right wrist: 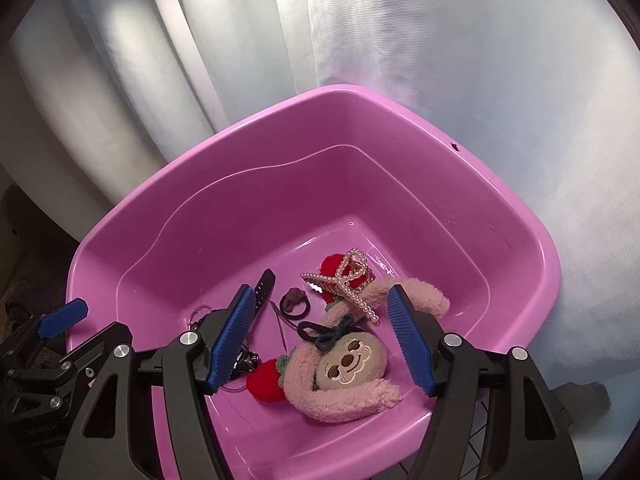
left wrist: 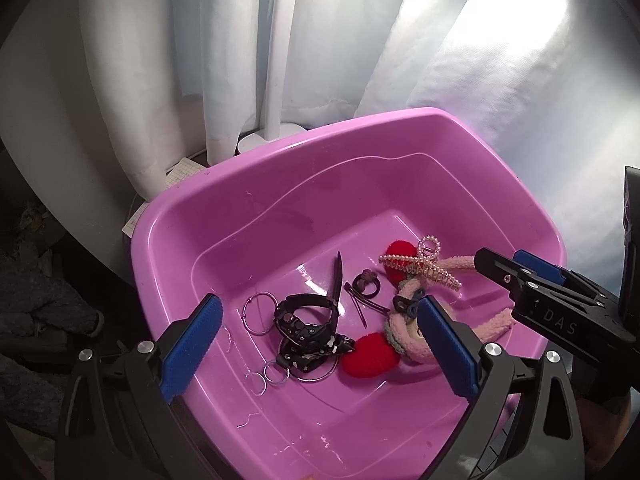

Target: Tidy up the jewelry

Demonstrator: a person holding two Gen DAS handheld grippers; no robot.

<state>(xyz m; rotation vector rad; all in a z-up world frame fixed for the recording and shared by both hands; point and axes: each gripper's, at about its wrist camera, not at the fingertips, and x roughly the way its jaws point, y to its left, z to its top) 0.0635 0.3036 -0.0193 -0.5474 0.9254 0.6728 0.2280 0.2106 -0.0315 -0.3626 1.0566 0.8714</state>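
A pink plastic tub (left wrist: 248,208) (right wrist: 168,200) holds the jewelry. Inside lie a pearl hair claw (left wrist: 424,266) (right wrist: 352,280), a pink plush headband with a face (left wrist: 404,332) (right wrist: 352,368), red knitted hearts (left wrist: 370,356) (right wrist: 266,380), a black watch (left wrist: 308,316) (right wrist: 264,284), silver hoop rings (left wrist: 260,314), a brown hair tie (left wrist: 366,282) (right wrist: 294,300) and a hairpin (left wrist: 360,308). My left gripper (left wrist: 320,348) is open above the tub's near side, empty. My right gripper (right wrist: 324,336) is open over the plush headband, empty; it also shows in the left wrist view (left wrist: 516,272).
White curtains (left wrist: 320,40) (right wrist: 440,60) hang behind the tub. A white lamp pole and base (left wrist: 272,120) stand at the back left. Paper (left wrist: 180,172) lies under the tub's left corner. Dark clutter (left wrist: 36,300) sits at the far left.
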